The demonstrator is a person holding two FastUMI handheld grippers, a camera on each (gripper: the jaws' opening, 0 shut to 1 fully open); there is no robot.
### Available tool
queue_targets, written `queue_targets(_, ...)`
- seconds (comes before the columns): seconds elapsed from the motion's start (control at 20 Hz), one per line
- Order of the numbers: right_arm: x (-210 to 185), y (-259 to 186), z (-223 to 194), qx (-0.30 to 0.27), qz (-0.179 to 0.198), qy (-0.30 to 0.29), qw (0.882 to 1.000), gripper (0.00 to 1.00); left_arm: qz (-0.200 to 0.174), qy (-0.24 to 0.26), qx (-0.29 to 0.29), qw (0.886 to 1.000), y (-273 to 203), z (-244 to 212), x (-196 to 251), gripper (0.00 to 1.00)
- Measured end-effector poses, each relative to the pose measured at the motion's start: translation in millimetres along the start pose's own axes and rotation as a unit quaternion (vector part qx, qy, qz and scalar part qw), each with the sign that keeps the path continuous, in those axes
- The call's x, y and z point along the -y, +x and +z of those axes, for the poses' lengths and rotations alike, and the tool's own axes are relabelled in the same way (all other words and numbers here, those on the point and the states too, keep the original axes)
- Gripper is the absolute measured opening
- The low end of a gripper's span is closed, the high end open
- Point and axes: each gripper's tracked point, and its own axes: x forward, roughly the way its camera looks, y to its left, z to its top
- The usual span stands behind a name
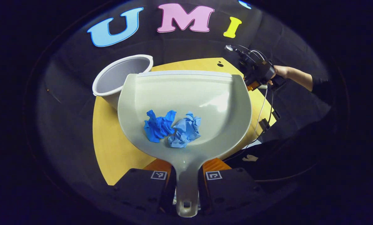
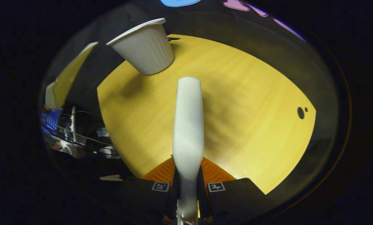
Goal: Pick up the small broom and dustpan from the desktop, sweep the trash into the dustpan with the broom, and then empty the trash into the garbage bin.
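Observation:
My left gripper (image 1: 186,170) is shut on the handle of a pale grey dustpan (image 1: 186,93), held above the yellow desktop (image 1: 111,147). Two crumpled blue paper balls (image 1: 170,128) lie in the pan. Just beyond the pan's left edge stands the white garbage bin (image 1: 124,78), its mouth open toward me. My right gripper (image 2: 188,175) is shut on the small white broom (image 2: 188,125), which points out over the desktop (image 2: 252,125). The bin (image 2: 145,48) stands at the far left there, and the dustpan's edge (image 2: 67,75) shows at the left. The other gripper (image 1: 258,73) is off to the right, held by a hand.
Cables (image 1: 262,115) hang off the desktop's right edge. Two small dark holes (image 2: 301,112) mark the desktop near its right corner. More cables and equipment (image 2: 74,134) lie below the desk's left side.

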Motion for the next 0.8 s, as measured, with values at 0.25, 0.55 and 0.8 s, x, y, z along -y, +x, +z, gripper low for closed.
queue_targets(0.25, -32, -6, -5, 0.035, 0.036, 0.092, 0.994, 0.30, 0.088, -0.016, 0.001, 0.996, 26, 17, -12, 0.28)
queue_targets(0.55, -36, 0, -7, 0.048, 0.058, 0.120, 0.990, 0.30, 0.109, -0.073, -0.005, 0.991, 104, 46, 5, 0.29)
queue_targets(0.8, -42, 1, -9, 0.045, 0.054, 0.142, 0.987, 0.30, 0.145, -0.070, -0.028, 0.987, 124, 69, -24, 0.29)
